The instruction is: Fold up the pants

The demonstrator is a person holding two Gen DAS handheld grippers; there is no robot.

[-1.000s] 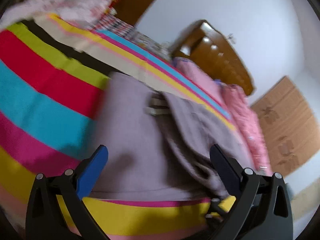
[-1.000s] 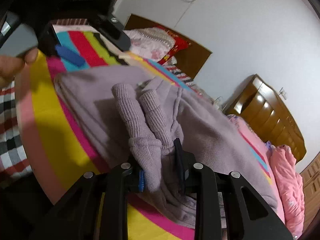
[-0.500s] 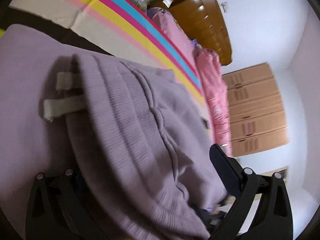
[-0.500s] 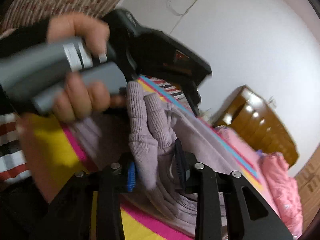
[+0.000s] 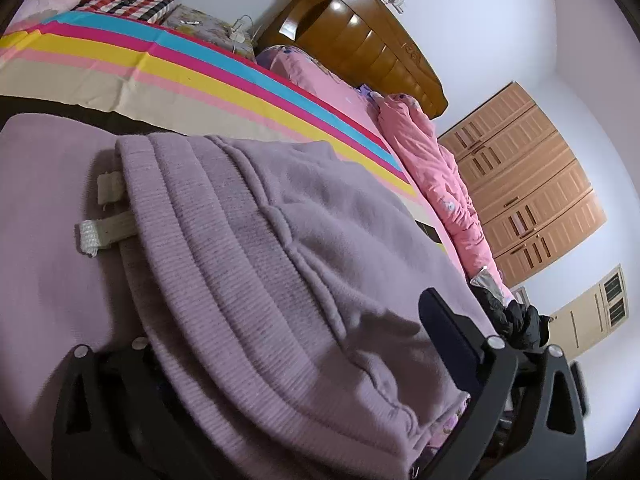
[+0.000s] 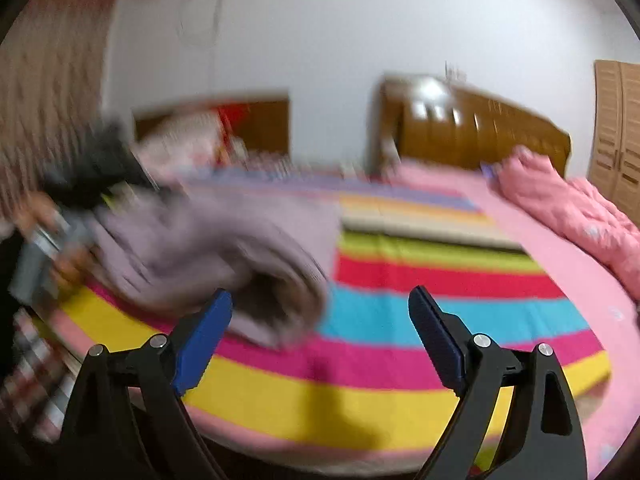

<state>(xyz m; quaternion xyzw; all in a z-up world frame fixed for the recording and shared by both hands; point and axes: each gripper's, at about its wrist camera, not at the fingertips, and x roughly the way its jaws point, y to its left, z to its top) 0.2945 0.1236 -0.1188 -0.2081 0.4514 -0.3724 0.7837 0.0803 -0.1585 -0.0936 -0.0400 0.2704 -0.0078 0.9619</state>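
The striped bedspread point(image 6: 440, 280) covers the bed and carries everything; a wooden headboard point(image 6: 480, 132) stands at twelve o'clock in the right wrist view and a pink quilt point(image 6: 580, 208) lies along the bed's edge toward two o'clock. On the spread sit the lilac pants point(image 5: 248, 240), already gathered into a thick, layered bundle near the front edge of the bed. In the left wrist view the bundle fills the frame, its ribbed band running from about ten o'clock down to five o'clock, with the white drawstring ends point(image 5: 108, 232) poking out at nine o'clock. The left gripper point(image 5: 280, 360) is pushed in under or around that band: the right finger stands clear at four o'clock, the left one is buried beneath cloth, so the jaws look spread wide with fabric draped over them, and whether the pads press on it cannot be told. The right gripper point(image 6: 320, 320) is spread, having just been opening, with nothing between its blue pads point(image 6: 204, 340); the blurred pants lie at ten to eleven o'clock from it, just beside its left finger. So the left hand is the nearer one, and any further fold probably turns on it, across the bundle's long axis, with the right coming back in from the open end.
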